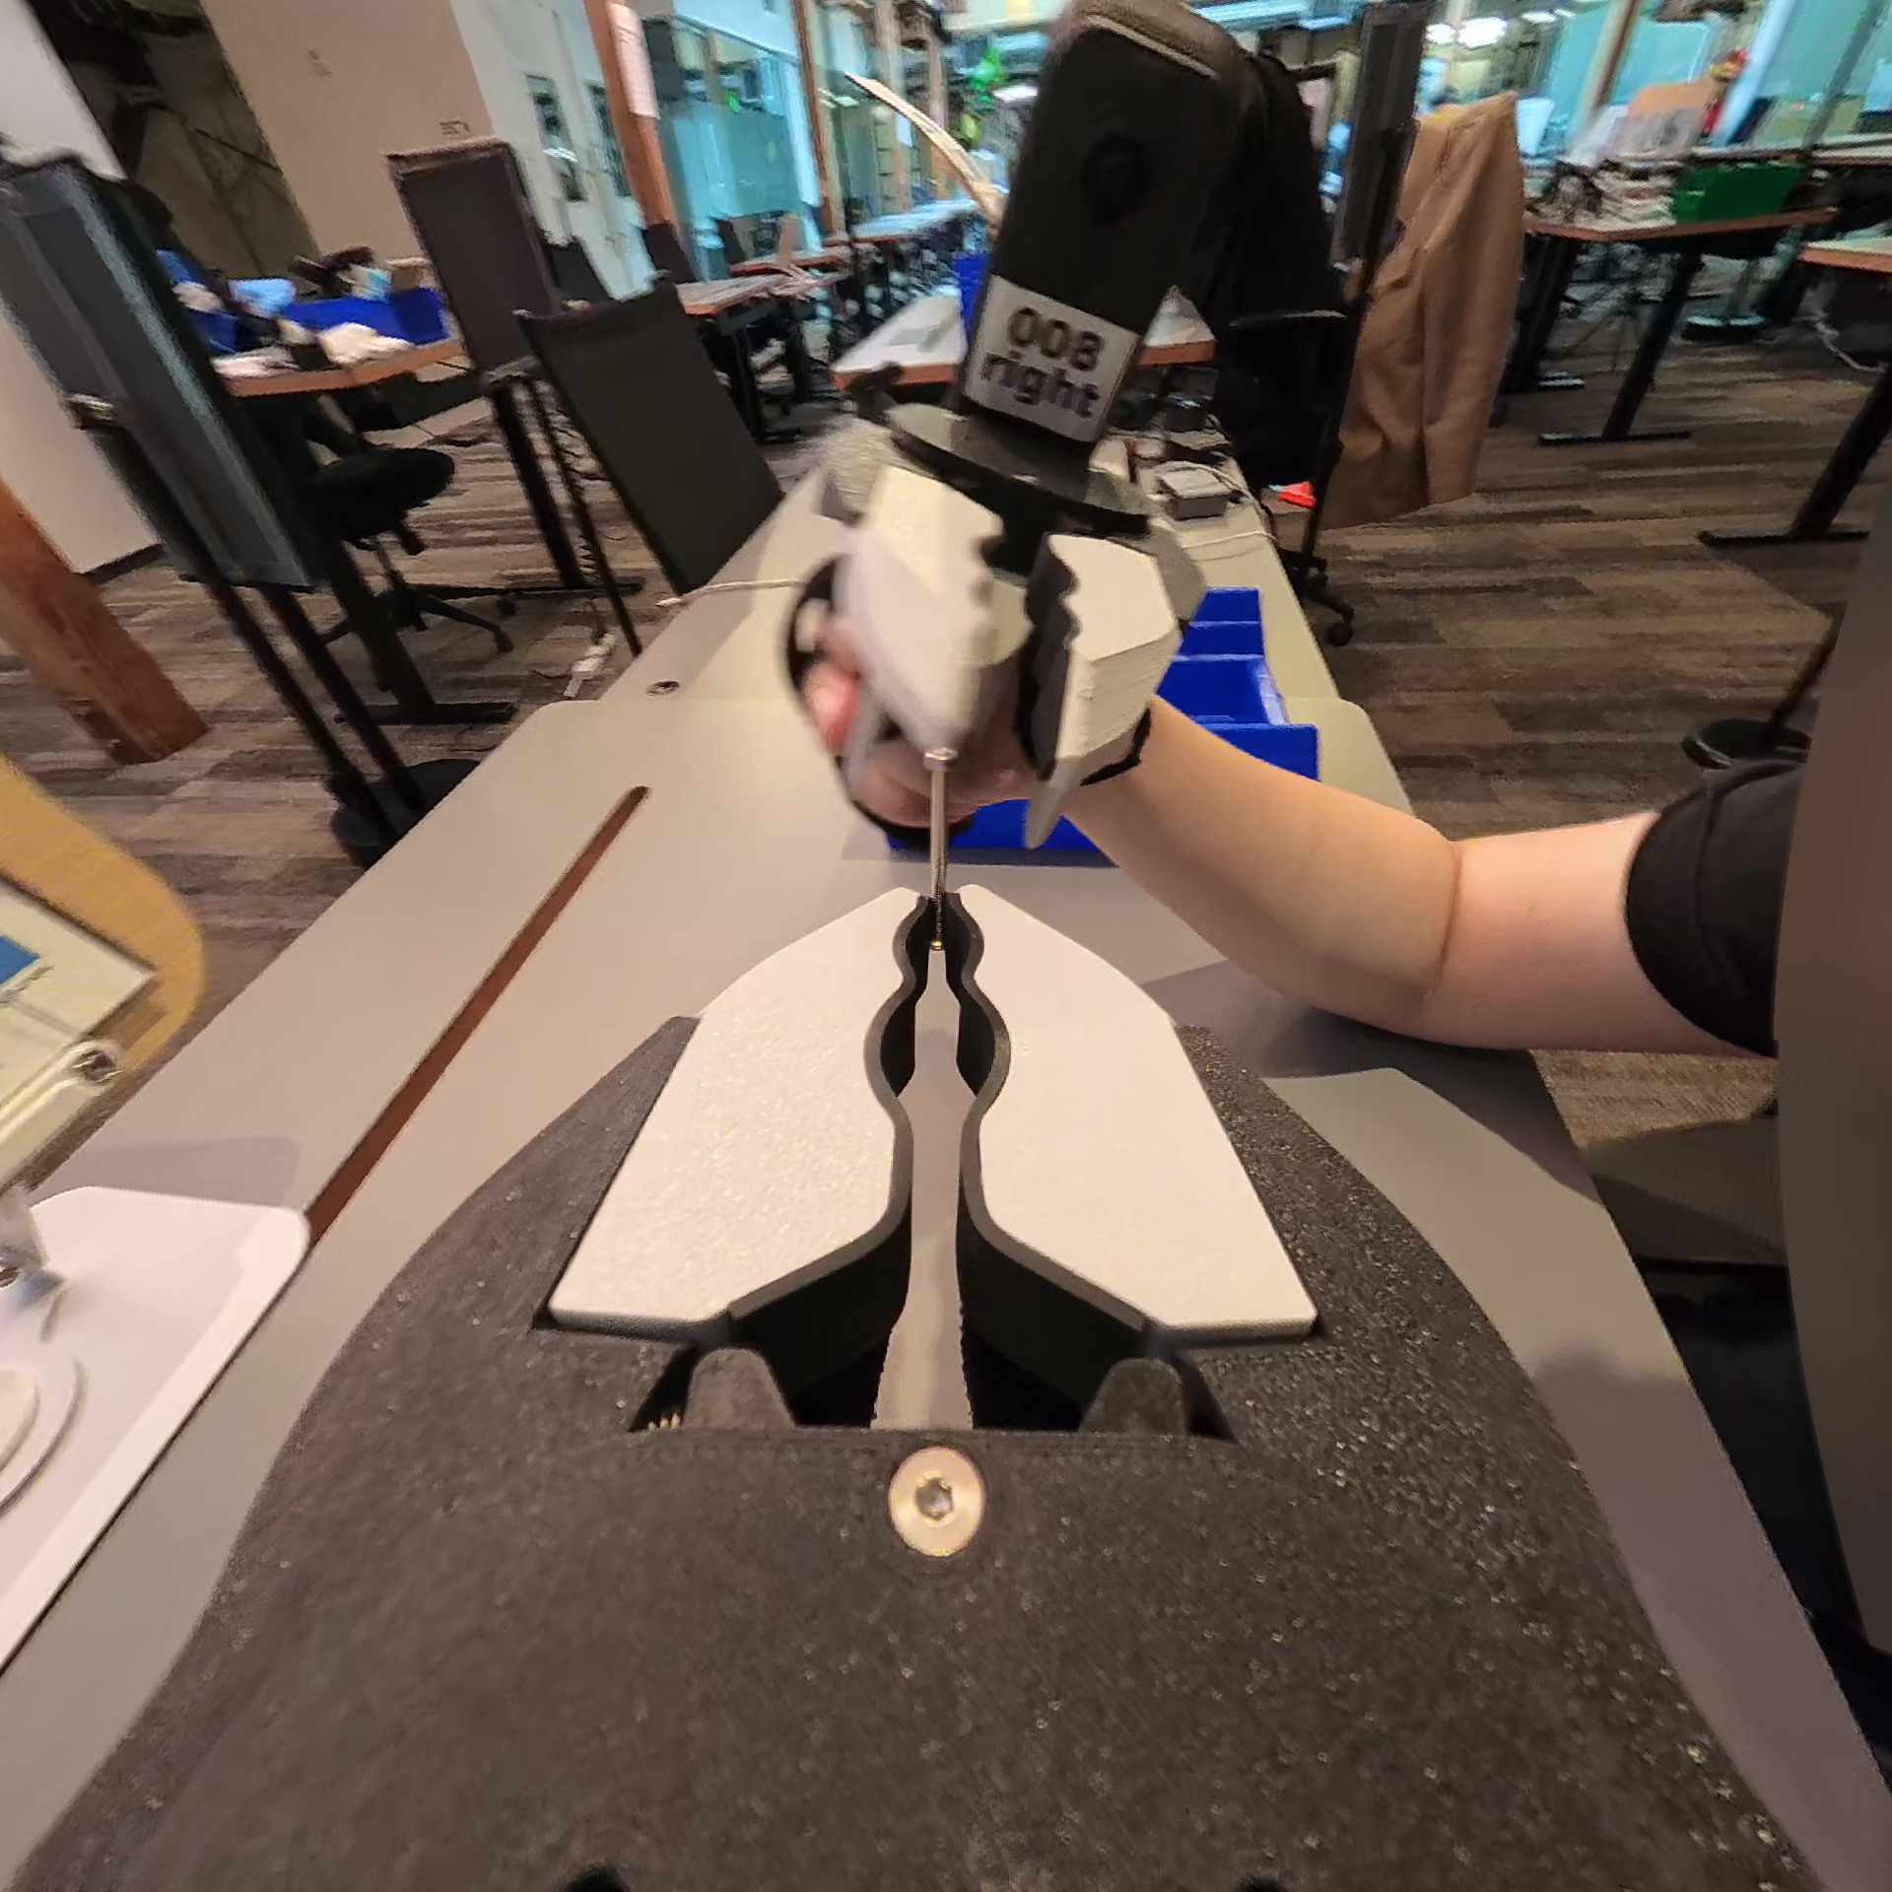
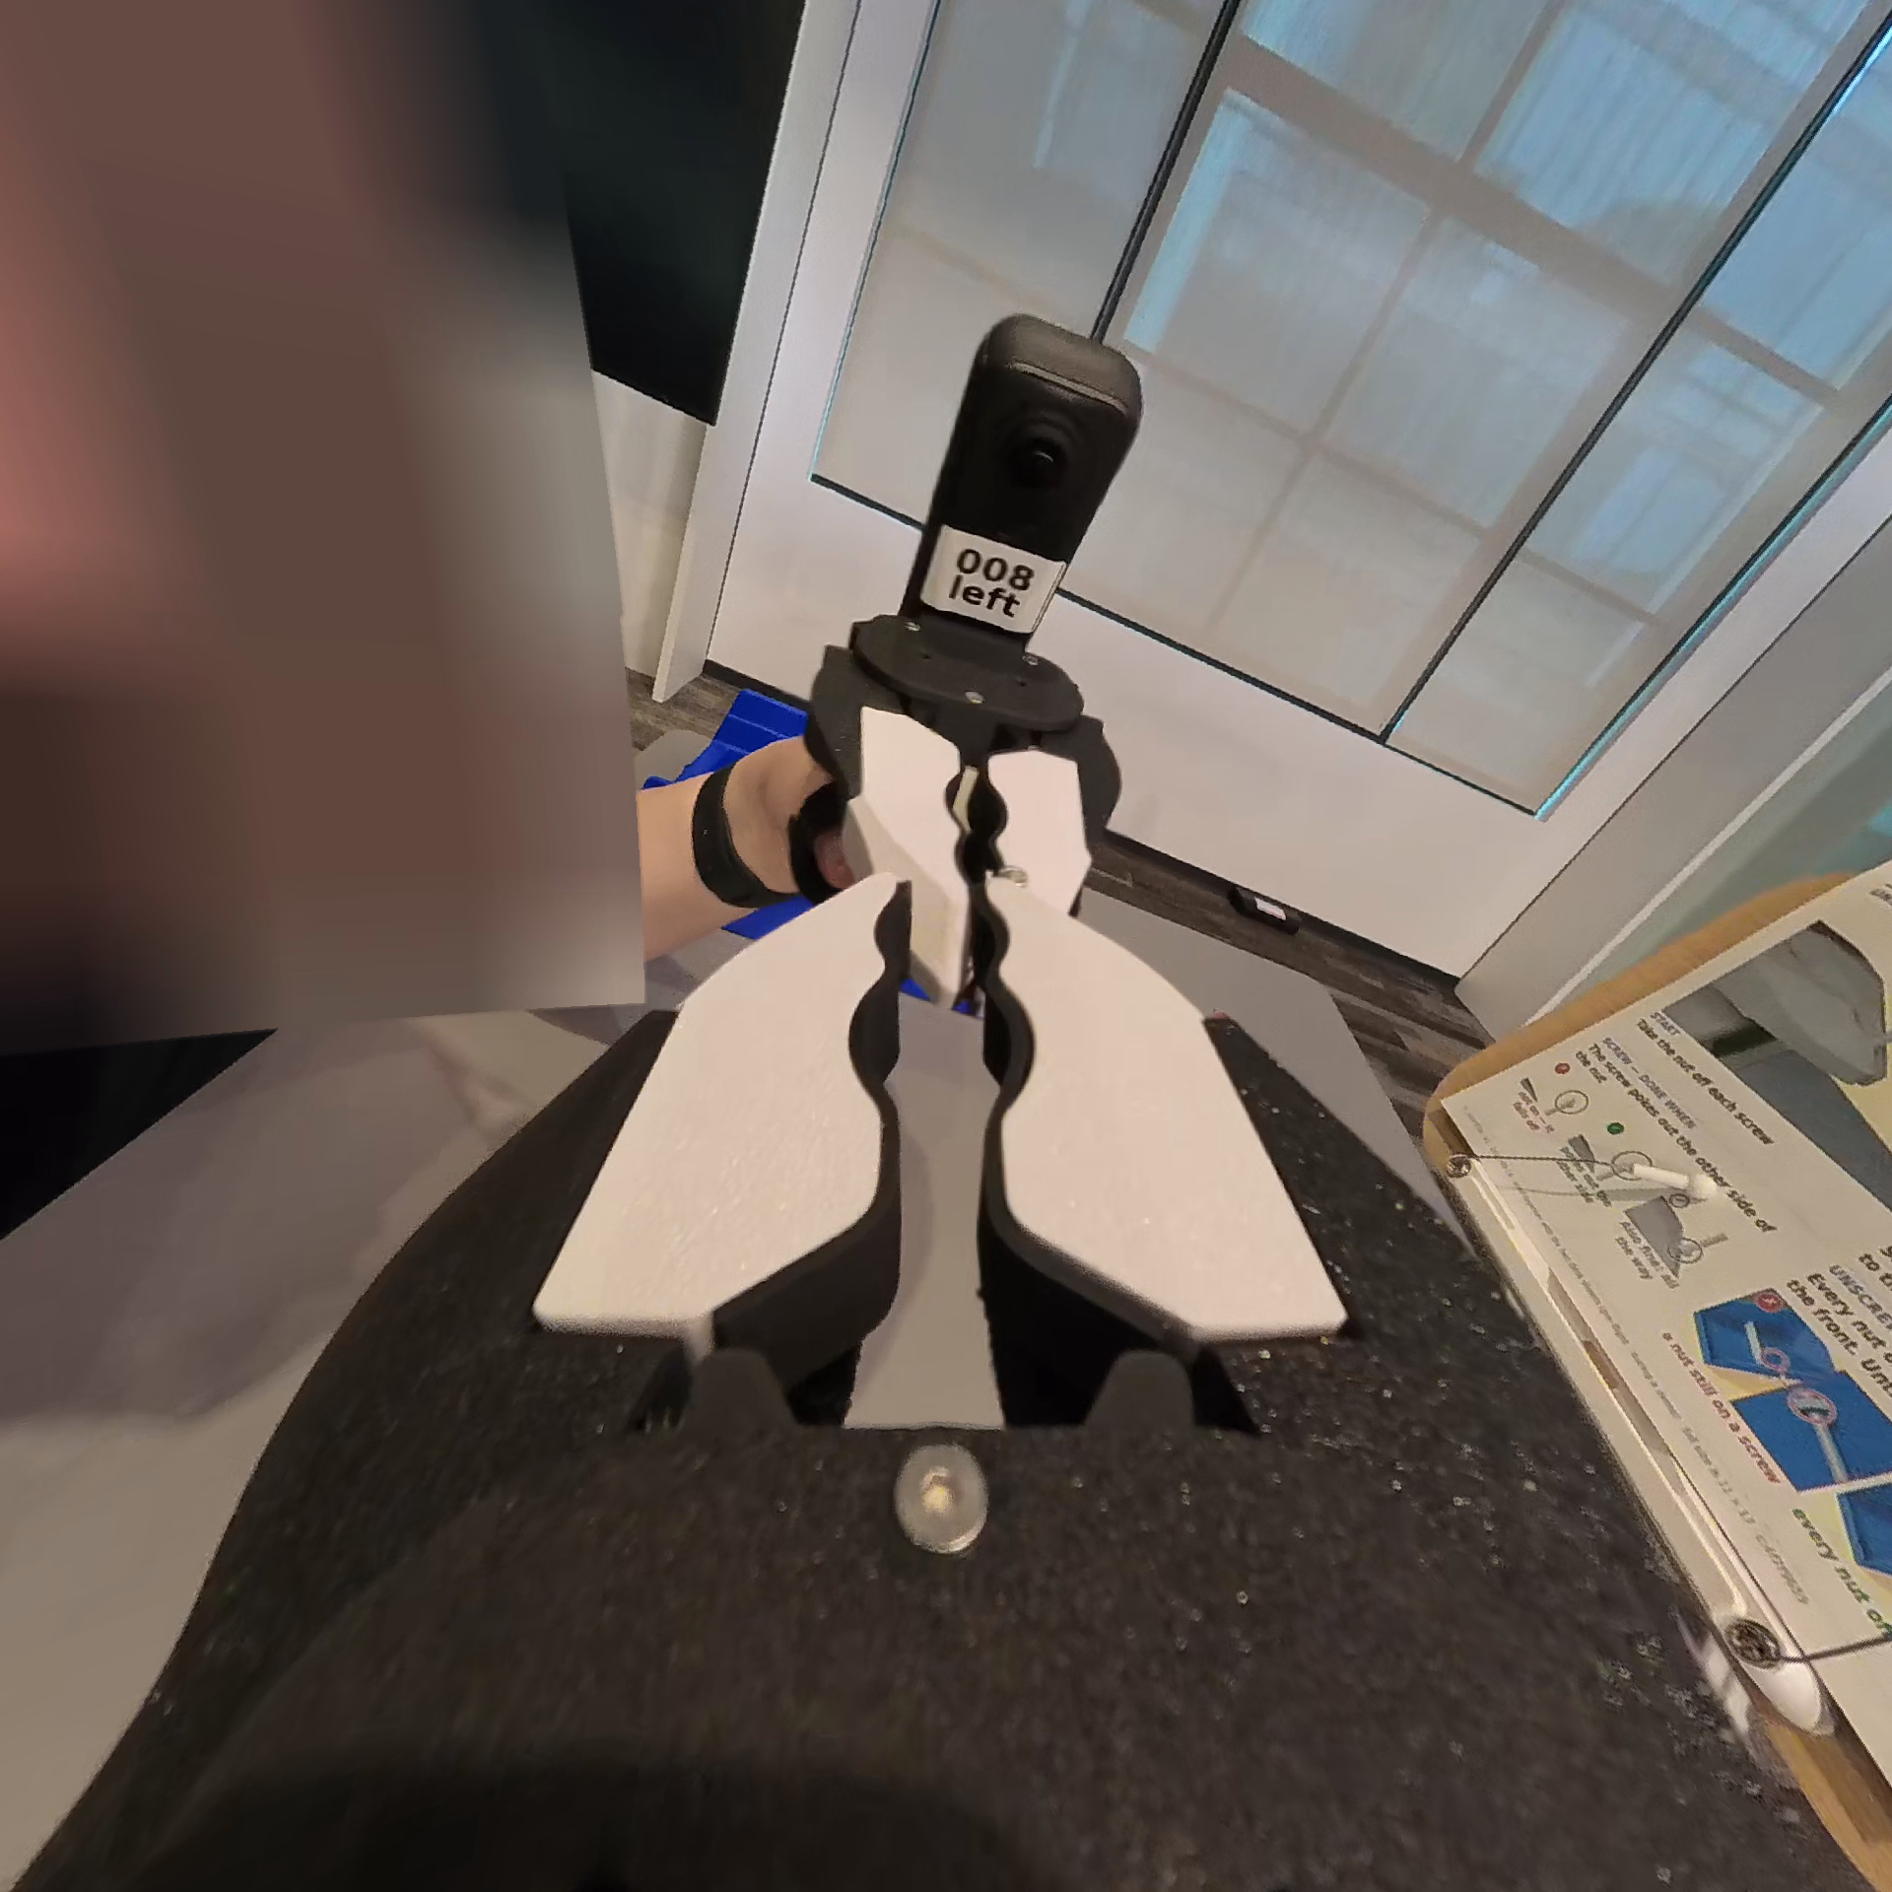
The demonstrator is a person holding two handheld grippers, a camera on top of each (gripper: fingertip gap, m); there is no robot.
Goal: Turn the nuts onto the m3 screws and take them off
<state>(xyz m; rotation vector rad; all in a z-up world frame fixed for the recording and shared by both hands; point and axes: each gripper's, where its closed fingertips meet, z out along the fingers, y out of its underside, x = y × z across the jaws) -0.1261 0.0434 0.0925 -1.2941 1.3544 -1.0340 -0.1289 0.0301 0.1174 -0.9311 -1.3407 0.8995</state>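
We hold a thin m3 screw (image 1: pixel 937 829) upright above the grey table (image 1: pixel 717 809), likely steadied for turning a nut. Our left gripper (image 1: pixel 939 906) is clenched on its lower end. Our right gripper (image 1: pixel 998 793) hangs spread apart, one fingertip beside the screw's head; no nut is discernible.

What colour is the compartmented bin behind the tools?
Bright blue plastic compartmented bin; clearest in the left wrist view.

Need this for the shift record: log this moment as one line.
left gripper: shut on screw | right gripper: open, finger at screw head | nut: cannot tell | blue bin: behind, on table
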